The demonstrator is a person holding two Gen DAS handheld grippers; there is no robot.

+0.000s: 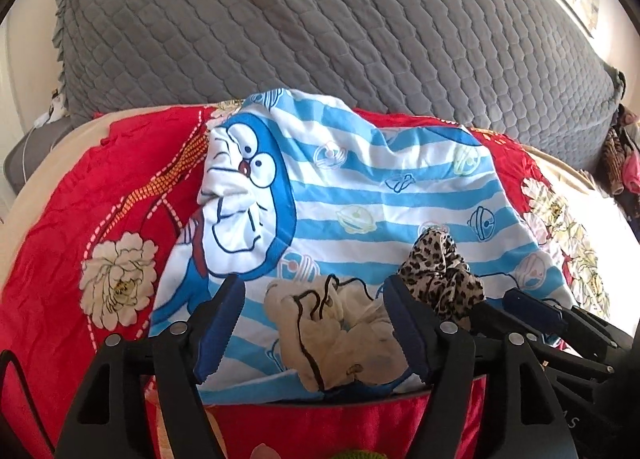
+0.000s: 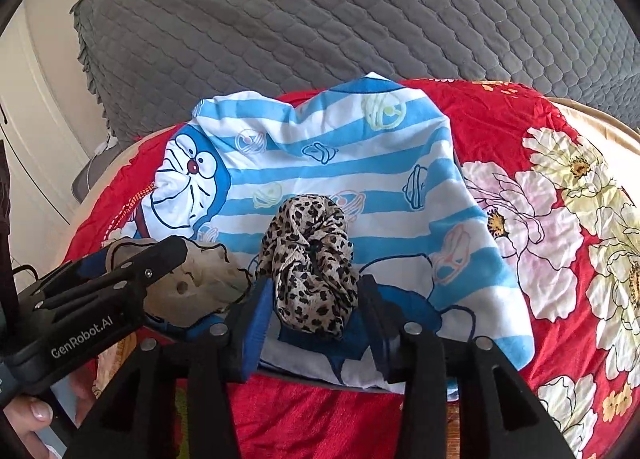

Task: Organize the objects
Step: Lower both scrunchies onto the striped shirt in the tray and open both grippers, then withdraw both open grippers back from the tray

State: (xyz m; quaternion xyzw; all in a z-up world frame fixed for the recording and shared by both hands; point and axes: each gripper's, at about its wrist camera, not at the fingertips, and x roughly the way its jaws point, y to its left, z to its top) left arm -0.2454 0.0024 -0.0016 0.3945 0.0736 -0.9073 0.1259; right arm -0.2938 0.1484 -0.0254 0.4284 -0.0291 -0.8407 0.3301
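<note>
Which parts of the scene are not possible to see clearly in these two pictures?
- Cream scrunchie: right wrist view, far half hidden by the left gripper.
- Leopard scrunchie: left wrist view, lower part behind a gripper finger.
- Striped cartoon cloth: near edge cut off by both grippers.
- Right gripper: pad contact unclear.

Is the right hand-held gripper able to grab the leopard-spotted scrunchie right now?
Probably yes. The leopard-print fabric scrunchie already sits between the open jaws of the right hand-held gripper, on the blue-and-white striped cartoon cloth. Nothing blocks it; the jaws would only need to close.
</note>
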